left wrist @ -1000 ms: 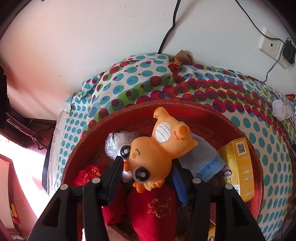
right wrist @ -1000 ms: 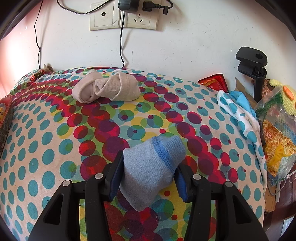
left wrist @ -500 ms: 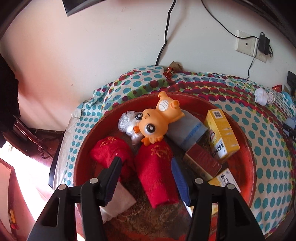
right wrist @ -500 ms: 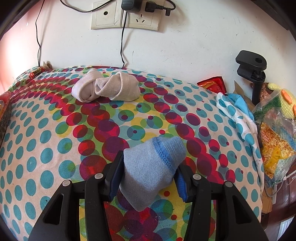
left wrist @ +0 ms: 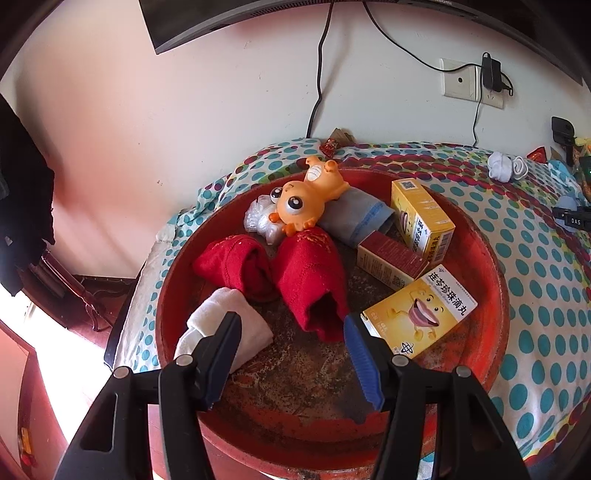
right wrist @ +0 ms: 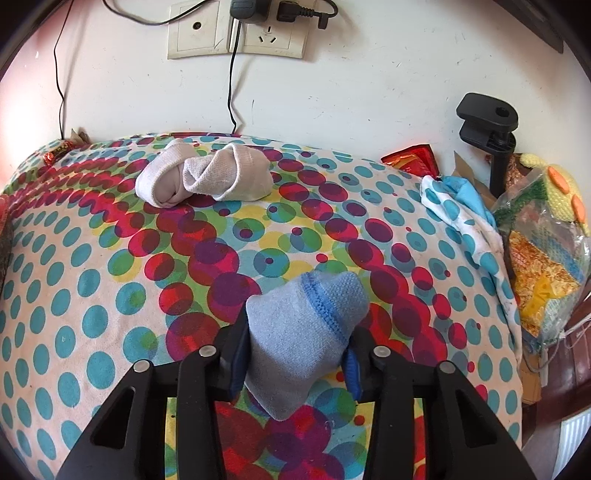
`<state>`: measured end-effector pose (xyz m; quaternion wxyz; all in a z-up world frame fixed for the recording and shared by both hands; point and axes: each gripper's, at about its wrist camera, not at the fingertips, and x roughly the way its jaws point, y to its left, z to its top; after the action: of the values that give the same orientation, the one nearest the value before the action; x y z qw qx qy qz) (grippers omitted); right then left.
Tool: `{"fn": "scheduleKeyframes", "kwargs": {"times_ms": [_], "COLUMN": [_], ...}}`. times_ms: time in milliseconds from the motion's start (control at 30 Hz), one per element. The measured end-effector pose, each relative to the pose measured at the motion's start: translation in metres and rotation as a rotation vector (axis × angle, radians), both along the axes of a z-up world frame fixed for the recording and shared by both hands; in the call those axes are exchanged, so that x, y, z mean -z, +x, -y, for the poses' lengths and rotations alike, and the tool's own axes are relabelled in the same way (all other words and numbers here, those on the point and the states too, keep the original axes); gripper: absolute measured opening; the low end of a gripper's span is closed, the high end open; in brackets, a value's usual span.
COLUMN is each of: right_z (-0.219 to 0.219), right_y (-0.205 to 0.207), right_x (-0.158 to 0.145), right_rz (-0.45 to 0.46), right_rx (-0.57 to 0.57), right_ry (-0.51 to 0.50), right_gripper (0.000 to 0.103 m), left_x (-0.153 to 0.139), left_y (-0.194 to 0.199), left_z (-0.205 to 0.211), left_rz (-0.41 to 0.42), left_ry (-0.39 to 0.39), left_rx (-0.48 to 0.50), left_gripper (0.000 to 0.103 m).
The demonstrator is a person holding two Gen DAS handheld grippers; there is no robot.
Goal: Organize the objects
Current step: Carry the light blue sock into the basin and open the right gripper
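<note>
A round red tray (left wrist: 495,280) lies on the dotted cloth. In it are an orange toy animal (left wrist: 306,199), a grey-blue sock (left wrist: 354,218), two rolled red socks (left wrist: 310,280), a white sock (left wrist: 221,317), a dark red box (left wrist: 391,258) and two yellow boxes (left wrist: 421,218). My left gripper (left wrist: 291,325) hovers over the tray's near side, its jaws opening with nothing between them. In the right wrist view, my right gripper (right wrist: 297,336) is closing, and its pads press on a light blue sock (right wrist: 303,332) on the cloth. A knotted white sock pair (right wrist: 203,177) lies farther back.
The wall stands close behind, with sockets (right wrist: 236,29) and hanging cables (left wrist: 317,92). At the right edge are a black clamp stand (right wrist: 491,125), a red packet (right wrist: 410,158), a crumpled dotted cloth (right wrist: 461,210) and a plastic bag of snacks (right wrist: 546,251). A crinkled plastic bag (left wrist: 258,221) lies in the tray.
My left gripper let go of the orange toy, drew back over the tray and spread its jaws wider; the toy now lies in the tray. My right jaws narrowed on the blue sock.
</note>
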<state>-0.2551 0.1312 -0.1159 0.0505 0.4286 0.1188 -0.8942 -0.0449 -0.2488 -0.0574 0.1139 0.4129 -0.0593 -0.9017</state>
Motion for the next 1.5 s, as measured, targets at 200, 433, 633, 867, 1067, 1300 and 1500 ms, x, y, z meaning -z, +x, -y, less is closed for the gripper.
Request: {"fn": "scheduleKeyframes", "kwargs": {"times_ms": [200, 433, 633, 867, 1067, 1300, 1500], "right_z": [0.019, 0.048, 0.089, 0.15, 0.204, 0.271, 0.318], "right_y": [0.013, 0.036, 0.056, 0.081, 0.104, 0.128, 0.141], "right_x": [-0.011, -0.037, -0.052, -0.068, -0.082, -0.085, -0.071], "right_rz": [-0.006, -0.033, -0.025, -0.025, -0.015, 0.014, 0.046], "right_rx": [-0.008, -0.061, -0.149, -0.281, -0.403, -0.542, -0.621], "right_ry": [0.045, 0.005, -0.039, -0.085, -0.153, -0.184, -0.169], "right_gripper": [0.036, 0.036, 0.036, 0.037, 0.037, 0.037, 0.037], "left_x": [0.0, -0.002, -0.005, -0.008, -0.01, -0.008, -0.007], "left_y": [0.01, 0.017, 0.021, 0.027, 0.031, 0.033, 0.036], "left_z": [0.005, 0.015, 0.031, 0.059, 0.075, 0.087, 0.098], "left_rz": [-0.028, -0.046, -0.064, -0.081, -0.087, -0.085, -0.086], "left_ry": [0.077, 0.089, 0.091, 0.101, 0.128, 0.131, 0.145], "left_rx": [-0.004, -0.019, -0.058, -0.135, -0.171, -0.201, -0.233], "left_gripper": [0.06, 0.06, 0.06, 0.06, 0.06, 0.06, 0.06]}}
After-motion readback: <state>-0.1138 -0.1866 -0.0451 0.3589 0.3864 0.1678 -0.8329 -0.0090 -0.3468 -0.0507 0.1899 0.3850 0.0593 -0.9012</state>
